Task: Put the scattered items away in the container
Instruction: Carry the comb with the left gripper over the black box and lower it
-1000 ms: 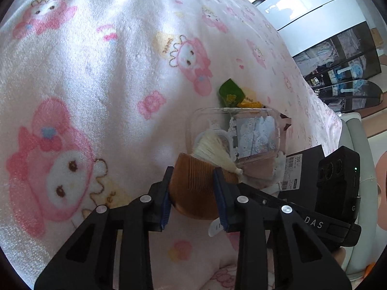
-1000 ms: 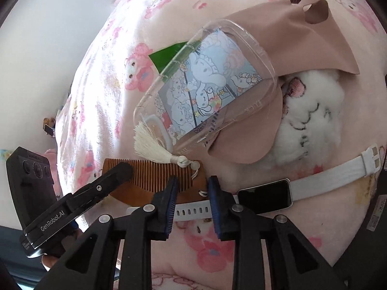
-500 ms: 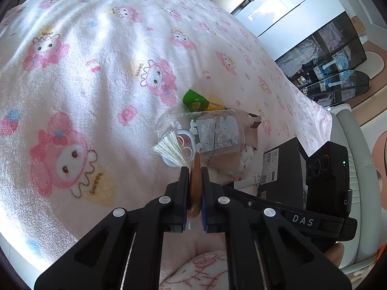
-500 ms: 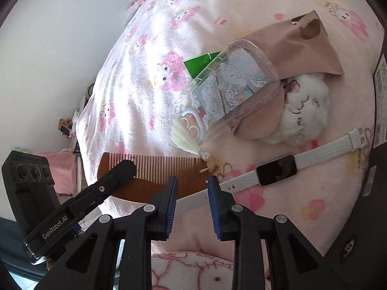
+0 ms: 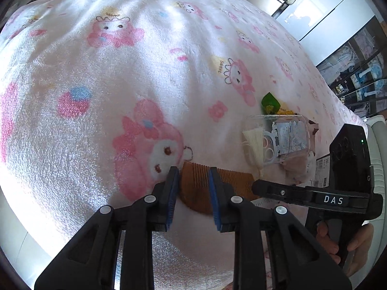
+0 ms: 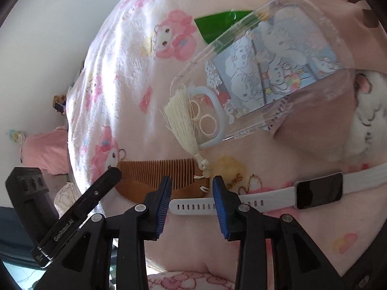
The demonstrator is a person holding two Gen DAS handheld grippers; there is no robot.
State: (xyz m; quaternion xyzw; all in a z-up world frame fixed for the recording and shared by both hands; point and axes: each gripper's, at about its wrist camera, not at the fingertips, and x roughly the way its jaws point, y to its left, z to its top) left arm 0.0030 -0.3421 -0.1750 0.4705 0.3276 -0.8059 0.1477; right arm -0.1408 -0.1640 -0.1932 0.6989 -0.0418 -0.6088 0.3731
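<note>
A brown wooden comb (image 5: 194, 181) lies flat on the pink cartoon blanket (image 5: 145, 60). My left gripper (image 5: 193, 193) hovers over the comb's left end, its jaws opening, and the pads do not press on it. My right gripper (image 6: 192, 193) is also opening, over the comb's (image 6: 157, 171) right end and the white strap of a smartwatch (image 6: 319, 191), gripping neither. A cream tassel (image 6: 181, 120) tied to the comb rests on a clear phone case (image 6: 266, 72) with a cartoon print. A black box (image 5: 321, 166) with a white label sits at the right.
A green packet (image 6: 217, 24) pokes out from under the phone case. A dusty-pink cloth (image 6: 314, 125) and a white plush (image 6: 370, 120) lie beside the case. The bed's edge runs along the near left side. A hand (image 5: 350, 244) holds the right gripper's handle.
Half a second ago my left gripper was shut on the comb, held on edge; now its jaws are apart and the comb lies flat. My right jaws have widened and moved closer to the case.
</note>
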